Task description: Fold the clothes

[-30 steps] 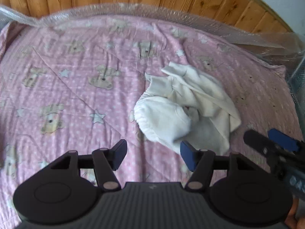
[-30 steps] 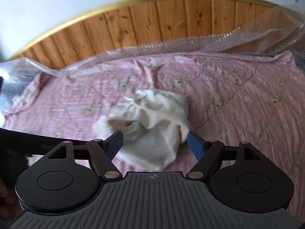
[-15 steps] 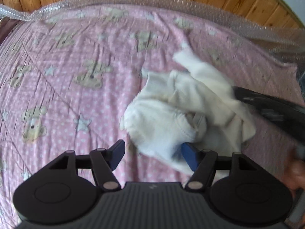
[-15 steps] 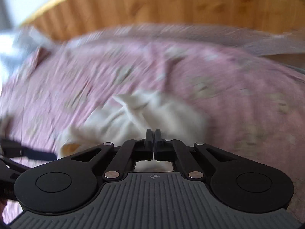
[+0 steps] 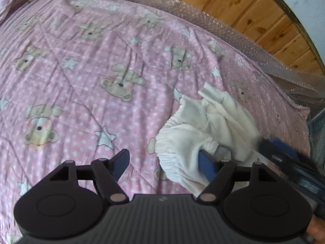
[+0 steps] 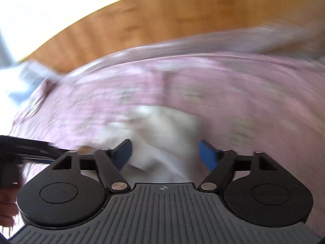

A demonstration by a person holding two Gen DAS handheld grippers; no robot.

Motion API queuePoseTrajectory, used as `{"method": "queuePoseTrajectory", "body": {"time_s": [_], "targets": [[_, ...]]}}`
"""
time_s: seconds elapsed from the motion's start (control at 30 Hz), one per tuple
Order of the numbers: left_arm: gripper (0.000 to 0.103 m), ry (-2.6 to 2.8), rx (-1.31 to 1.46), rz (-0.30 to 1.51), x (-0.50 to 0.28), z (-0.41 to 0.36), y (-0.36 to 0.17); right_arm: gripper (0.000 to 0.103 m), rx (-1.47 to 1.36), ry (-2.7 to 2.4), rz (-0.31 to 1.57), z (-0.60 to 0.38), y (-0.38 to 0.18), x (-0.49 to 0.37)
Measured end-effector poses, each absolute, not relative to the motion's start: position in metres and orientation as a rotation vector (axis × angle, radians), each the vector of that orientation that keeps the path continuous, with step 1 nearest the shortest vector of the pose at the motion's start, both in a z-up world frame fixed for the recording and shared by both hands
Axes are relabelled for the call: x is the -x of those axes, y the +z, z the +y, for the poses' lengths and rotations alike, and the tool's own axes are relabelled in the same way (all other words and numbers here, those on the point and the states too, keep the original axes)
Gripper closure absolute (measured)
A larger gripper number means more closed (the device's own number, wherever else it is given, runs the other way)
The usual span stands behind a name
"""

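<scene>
Two matte black hand-held two-finger grippers, left (image 5: pixel 163 163) and right (image 6: pixel 165 154). Blue flat pads on the fingertips (image 6: pixel 206 153). Black linkage bars pinned with round silver rivets. Two round black discs flanking a dark grey ribbed body plate, marked with a small crosshair at its top edge. Bare skin at frame edges: blurred hand (image 6: pixel 7 205) low left in the right wrist view.

A crumpled garment (image 5: pixel 205 126) lay on the bedspread (image 5: pixel 91 85), right of the left gripper (image 5: pixel 163 163), with bubble wrap (image 5: pixel 182 8) along the far edge before the wooden headboard (image 5: pixel 254 14).
</scene>
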State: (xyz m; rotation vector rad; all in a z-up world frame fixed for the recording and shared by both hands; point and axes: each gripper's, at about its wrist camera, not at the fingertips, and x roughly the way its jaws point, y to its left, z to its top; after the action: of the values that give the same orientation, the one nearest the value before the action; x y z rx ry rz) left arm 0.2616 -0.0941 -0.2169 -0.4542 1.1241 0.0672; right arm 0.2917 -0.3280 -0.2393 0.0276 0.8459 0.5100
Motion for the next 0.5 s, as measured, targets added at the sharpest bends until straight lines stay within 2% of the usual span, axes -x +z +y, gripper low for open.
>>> {"method": "queuePoseTrajectory", "body": {"time_s": [0.07, 0.1, 0.13, 0.27, 0.37, 0.4, 0.43, 0.5], "targets": [[0.028, 0.063, 0.435, 1.124, -0.262, -0.096, -0.216, 0.035, 0.060, 0.563, 0.858, -0.292, -0.252, -0.307], [0.028, 0.060, 0.428, 1.122, -0.263, -0.096, -0.216, 0.073, 0.089, 0.573, 0.866, -0.281, -0.258, -0.314], [0.028, 0.050, 0.421, 1.114, -0.262, -0.096, -0.214, 0.102, 0.085, 0.546, 0.879, -0.282, -0.262, -0.318], [0.025, 0.008, 0.419, 1.081, -0.262, -0.096, -0.211, 0.103, -0.075, 0.343, 0.815, -0.348, -0.238, -0.302], [0.025, 0.001, 0.455, 1.088, -0.267, -0.096, -0.222, 0.103, -0.175, 0.138, 0.873, -0.416, -0.238, -0.270], [0.025, -0.003, 0.471, 1.085, -0.270, -0.097, -0.224, 0.101, -0.184, 0.082, 0.924, -0.435, -0.246, -0.260], [0.025, -0.010, 0.491, 1.080, -0.272, -0.097, -0.226, 0.093, -0.182, 0.027, 0.971, -0.451, -0.255, -0.250], [0.025, -0.031, 0.514, 1.079, -0.274, -0.099, -0.230, 0.090, -0.160, -0.069, 0.989, -0.467, -0.260, -0.233]]}}
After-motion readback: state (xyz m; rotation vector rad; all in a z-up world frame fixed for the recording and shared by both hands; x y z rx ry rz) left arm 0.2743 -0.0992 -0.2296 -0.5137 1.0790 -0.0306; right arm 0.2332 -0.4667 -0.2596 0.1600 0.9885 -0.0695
